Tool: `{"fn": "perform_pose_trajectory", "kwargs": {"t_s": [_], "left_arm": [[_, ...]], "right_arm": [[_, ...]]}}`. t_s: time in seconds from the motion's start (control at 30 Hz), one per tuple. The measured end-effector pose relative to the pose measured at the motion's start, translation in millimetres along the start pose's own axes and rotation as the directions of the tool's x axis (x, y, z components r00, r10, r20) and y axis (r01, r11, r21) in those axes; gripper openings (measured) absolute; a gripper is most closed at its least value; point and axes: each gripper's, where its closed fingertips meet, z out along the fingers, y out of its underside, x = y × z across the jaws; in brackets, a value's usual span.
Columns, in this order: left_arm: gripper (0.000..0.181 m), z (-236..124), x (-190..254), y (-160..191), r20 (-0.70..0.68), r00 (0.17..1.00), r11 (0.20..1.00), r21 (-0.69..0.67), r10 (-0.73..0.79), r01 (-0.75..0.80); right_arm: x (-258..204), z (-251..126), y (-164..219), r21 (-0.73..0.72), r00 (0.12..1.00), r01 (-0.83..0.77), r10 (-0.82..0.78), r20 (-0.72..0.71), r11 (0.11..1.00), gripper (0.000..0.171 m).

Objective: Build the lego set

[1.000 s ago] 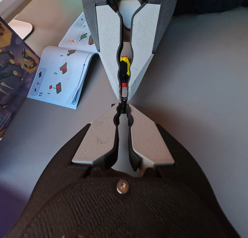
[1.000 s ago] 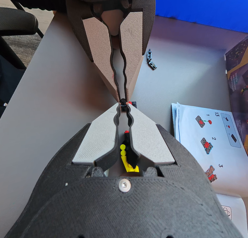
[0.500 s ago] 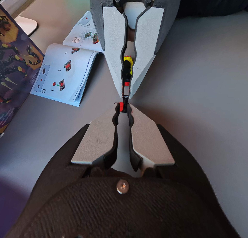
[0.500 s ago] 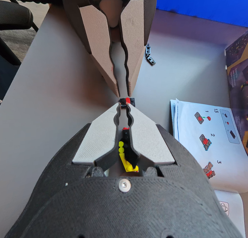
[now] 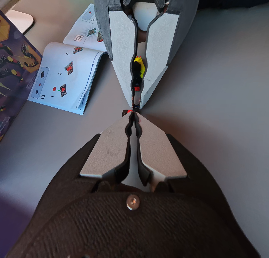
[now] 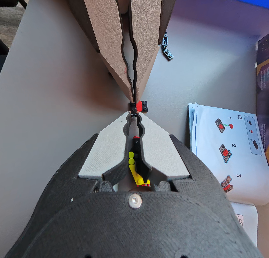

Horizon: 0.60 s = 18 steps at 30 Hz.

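My right gripper (image 6: 133, 114) is shut on a black, yellow and red lego assembly (image 6: 136, 153) that lies lengthwise between its fingers, with a black clip end poking out at the tips. It also shows in the left wrist view (image 5: 137, 70), held by the right gripper (image 5: 136, 105). My left gripper (image 5: 133, 115) faces it tip to tip. Its fingers are closed at the end of a small black plate with a red piece (image 6: 143, 106) on top, low over the grey table. In the left wrist view only a red bit of the plate (image 5: 128, 111) shows.
An open instruction booklet (image 5: 65, 76) (image 6: 225, 149) lies beside the grippers. The purple set box (image 5: 13, 76) (image 6: 263, 76) is beyond it. Two loose black pieces (image 6: 167, 50) lie behind the left gripper. A white stand base (image 5: 20, 19) is at the far corner. Left and right tips are no more than a few centimetres apart.
My left gripper's fingers were slightly apart half a second ago and are closed at the tips again. The black plate with the red piece now sticks out more to one side.
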Motion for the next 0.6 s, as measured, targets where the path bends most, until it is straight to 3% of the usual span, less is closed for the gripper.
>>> {"fn": "perform_pose_trajectory", "kwargs": {"t_s": [0.6], "left_arm": [[0.000, 0.9, 0.4, -0.1, -0.023, 1.000, 1.000, -0.001, -0.021, 0.021]], "right_arm": [[2.4, 0.2, 1.3, -0.016, 0.999, 0.007, -0.006, 0.035, 1.000, 0.004]]}}
